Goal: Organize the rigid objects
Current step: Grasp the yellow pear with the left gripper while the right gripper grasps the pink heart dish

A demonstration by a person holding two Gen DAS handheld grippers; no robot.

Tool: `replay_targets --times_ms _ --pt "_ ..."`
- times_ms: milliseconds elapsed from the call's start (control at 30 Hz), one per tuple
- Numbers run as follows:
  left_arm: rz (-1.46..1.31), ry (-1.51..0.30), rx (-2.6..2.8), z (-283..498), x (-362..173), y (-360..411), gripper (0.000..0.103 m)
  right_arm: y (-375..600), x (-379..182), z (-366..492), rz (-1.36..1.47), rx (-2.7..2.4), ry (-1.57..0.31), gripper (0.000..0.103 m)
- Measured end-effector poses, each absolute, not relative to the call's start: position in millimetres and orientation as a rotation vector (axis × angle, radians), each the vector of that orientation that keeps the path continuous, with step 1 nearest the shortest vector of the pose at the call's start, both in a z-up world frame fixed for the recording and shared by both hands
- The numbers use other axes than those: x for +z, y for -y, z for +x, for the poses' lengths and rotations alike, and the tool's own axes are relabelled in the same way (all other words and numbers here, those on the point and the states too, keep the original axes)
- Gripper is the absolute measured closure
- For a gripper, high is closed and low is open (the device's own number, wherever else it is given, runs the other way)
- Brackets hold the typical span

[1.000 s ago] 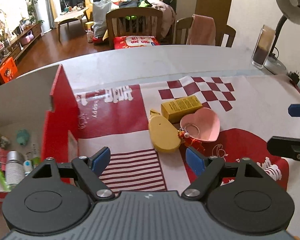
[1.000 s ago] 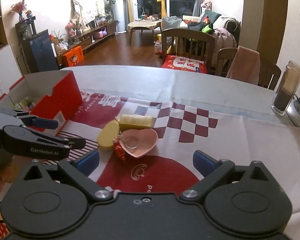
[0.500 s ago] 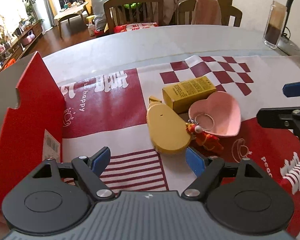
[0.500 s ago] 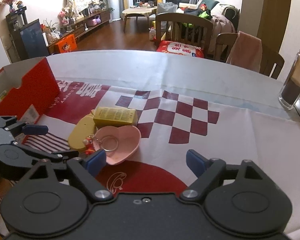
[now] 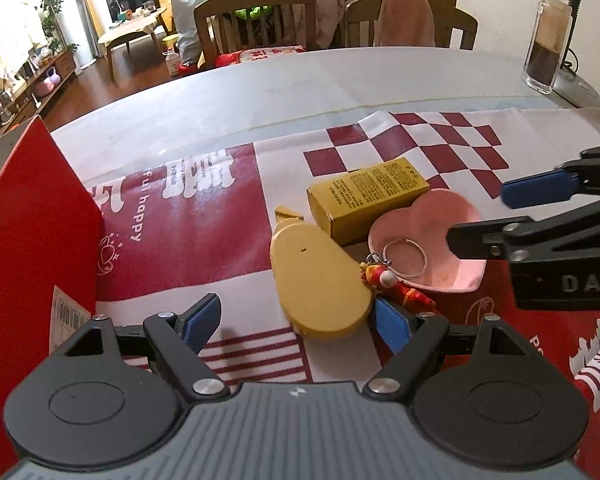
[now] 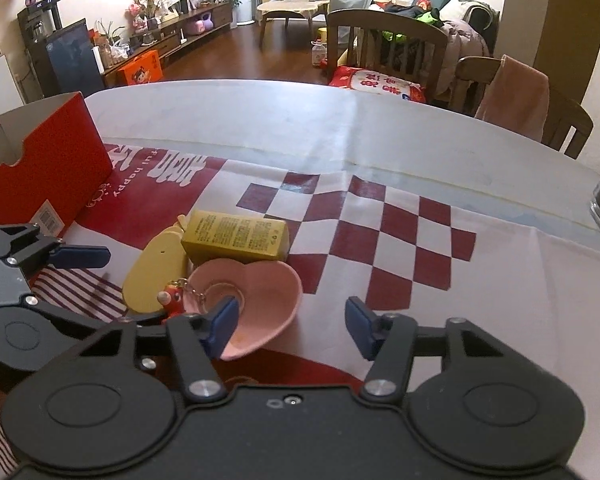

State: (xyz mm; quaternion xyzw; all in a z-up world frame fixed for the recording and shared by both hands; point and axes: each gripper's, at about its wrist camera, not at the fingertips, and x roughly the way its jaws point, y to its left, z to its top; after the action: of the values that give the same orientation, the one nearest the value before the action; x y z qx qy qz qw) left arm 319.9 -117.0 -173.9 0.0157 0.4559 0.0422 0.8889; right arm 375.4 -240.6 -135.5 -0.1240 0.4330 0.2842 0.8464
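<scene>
Both tools are closing in on a small cluster on the desk. The right hand-held gripper is narrowing its jaws around the near rim of the pink heart dish; the pads are not yet pressing it. The left hand-held gripper stands open, the yellow flat piece just ahead between its fingers. Next, I judge, comes lowering, pinching, then carrying to the red box at left.

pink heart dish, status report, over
Left tool open, near yellow duck-shaped piece. Right tool closing, empty, one finger at pink heart dish rim. Keyring lies in dish; yellow box crowds behind.
</scene>
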Motion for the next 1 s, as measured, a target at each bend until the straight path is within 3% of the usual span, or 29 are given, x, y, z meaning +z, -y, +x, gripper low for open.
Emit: replay_targets --times_ms 167,300,433,533,600,633,1000 --pt "0.045 -0.936 0.069 327.3 -175.1 118.7 0.021 233.5 -143.8 379.5 -0.277 0.581 -0.932 0.065" --pt "0.035 -0.930 0.056 332.6 -176.1 118.7 0.021 231.9 -145.8 379.4 -0.280 0.561 -0.923 0.070" --pt "0.036 -0.924 0.048 332.3 -176.7 118.4 0.022 235.6 -145.2 382.1 -0.263 0.541 -0.924 0.082" --pt "0.011 -0.927 0.030 331.5 -175.6 116.8 0.034 239.6 -143.7 381.9 -0.241 0.536 -0.926 0.087" --pt "0.014 -0.927 0.021 330.7 -173.6 119.1 0.048 240.7 -141.5 379.4 -0.238 0.532 -0.915 0.091" --pt "0.016 -0.928 0.016 330.5 -172.6 120.2 0.048 241.2 -139.9 377.3 -0.241 0.529 -0.905 0.093" --pt "0.003 -0.934 0.026 313.2 -166.1 112.9 0.049 251.7 -123.7 350.1 -0.325 0.501 -0.799 0.098"
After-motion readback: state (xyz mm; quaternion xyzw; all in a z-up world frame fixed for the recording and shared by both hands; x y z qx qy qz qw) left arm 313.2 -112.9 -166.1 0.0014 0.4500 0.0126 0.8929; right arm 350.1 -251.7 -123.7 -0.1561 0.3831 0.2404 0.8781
